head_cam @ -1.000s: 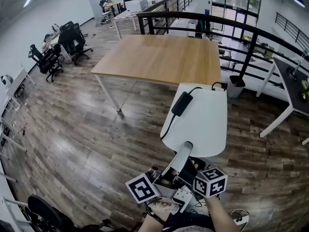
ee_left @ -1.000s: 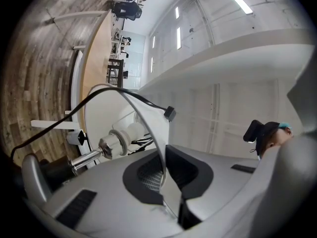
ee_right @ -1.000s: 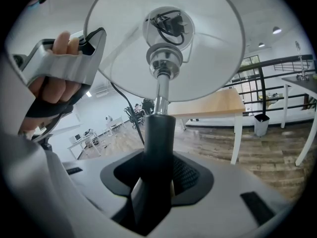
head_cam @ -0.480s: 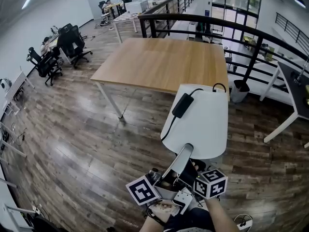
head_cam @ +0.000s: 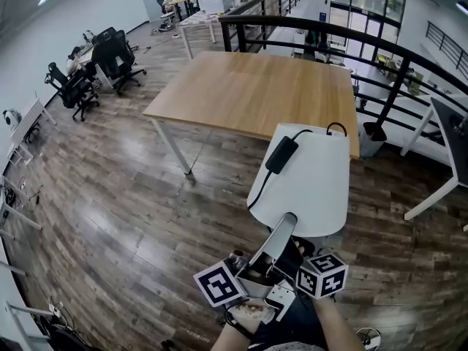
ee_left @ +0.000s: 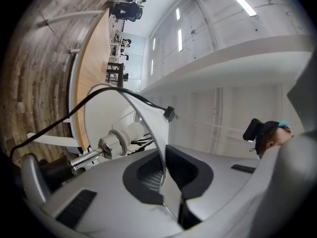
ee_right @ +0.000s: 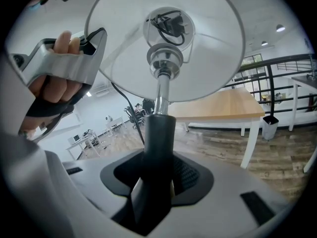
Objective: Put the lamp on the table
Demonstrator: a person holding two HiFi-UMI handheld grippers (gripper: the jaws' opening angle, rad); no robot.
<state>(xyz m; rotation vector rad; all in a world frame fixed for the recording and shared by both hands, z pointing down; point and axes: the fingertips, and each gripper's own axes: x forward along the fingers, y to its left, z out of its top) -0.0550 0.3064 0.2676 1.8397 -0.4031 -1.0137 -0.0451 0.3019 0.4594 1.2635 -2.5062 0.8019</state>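
Observation:
The lamp has a white shade (head_cam: 306, 181) with a black cord and adapter (head_cam: 281, 154) lying over it. I carry it over the floor, just before the near right corner of the wooden table (head_cam: 248, 90). My left gripper (ee_left: 163, 175) is shut on the thin rim of the shade (ee_left: 148, 128); from the head it shows as a silver arm reaching up to that rim (head_cam: 287, 224). My right gripper (ee_right: 156, 182) is shut on the lamp's black stem (ee_right: 157, 138), below the chrome neck (ee_right: 163, 63). Its jaws are hidden under the shade in the head view; only its marker cube (head_cam: 322, 273) shows.
Black office chairs (head_cam: 73, 86) stand at the far left by other desks. A black railing (head_cam: 351, 39) runs behind the table. A bin (head_cam: 374, 134) and a white-legged dark table (head_cam: 447, 141) stand to the right. Wood floor lies to the left of me.
The lamp and both grippers have come slightly closer to the table's near right corner. Both grips look unchanged.

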